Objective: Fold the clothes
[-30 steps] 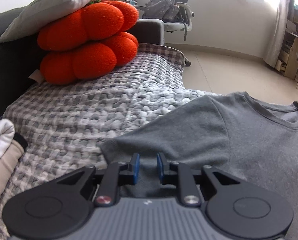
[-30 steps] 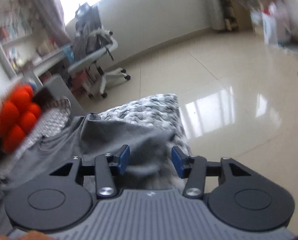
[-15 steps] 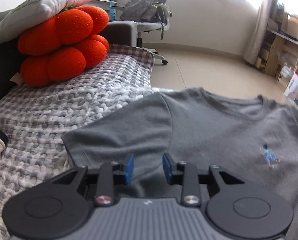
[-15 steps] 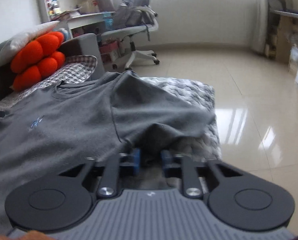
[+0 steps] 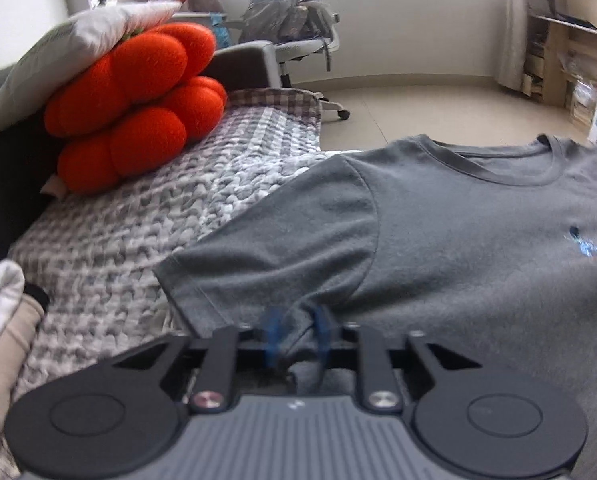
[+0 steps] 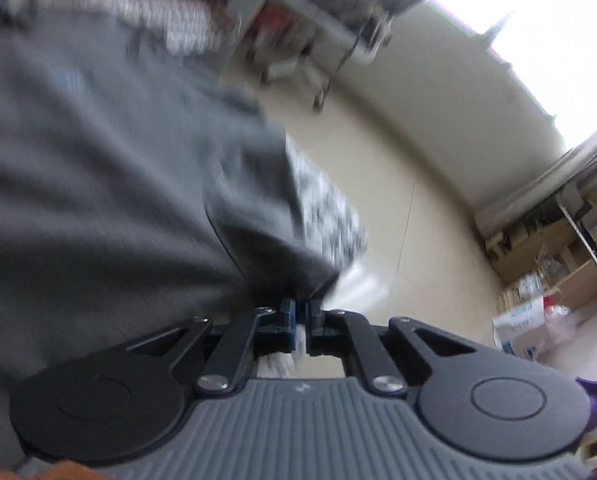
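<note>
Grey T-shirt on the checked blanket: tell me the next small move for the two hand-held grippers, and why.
Probably lift both sleeves slightly and carry them inward over the chest. The left hand-held gripper is pinched on the T-shirt by the sleeve hem, the right hand-held gripper on the opposite sleeve edge, though that view is blurred. The shirt lies face up and unfolded on the blanket.

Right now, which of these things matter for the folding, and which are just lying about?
For the job: T-shirt; left gripper and right gripper, each shut on it.

Lying about: orange cushion, pillow, blanket, chair, clothes pile.
</note>
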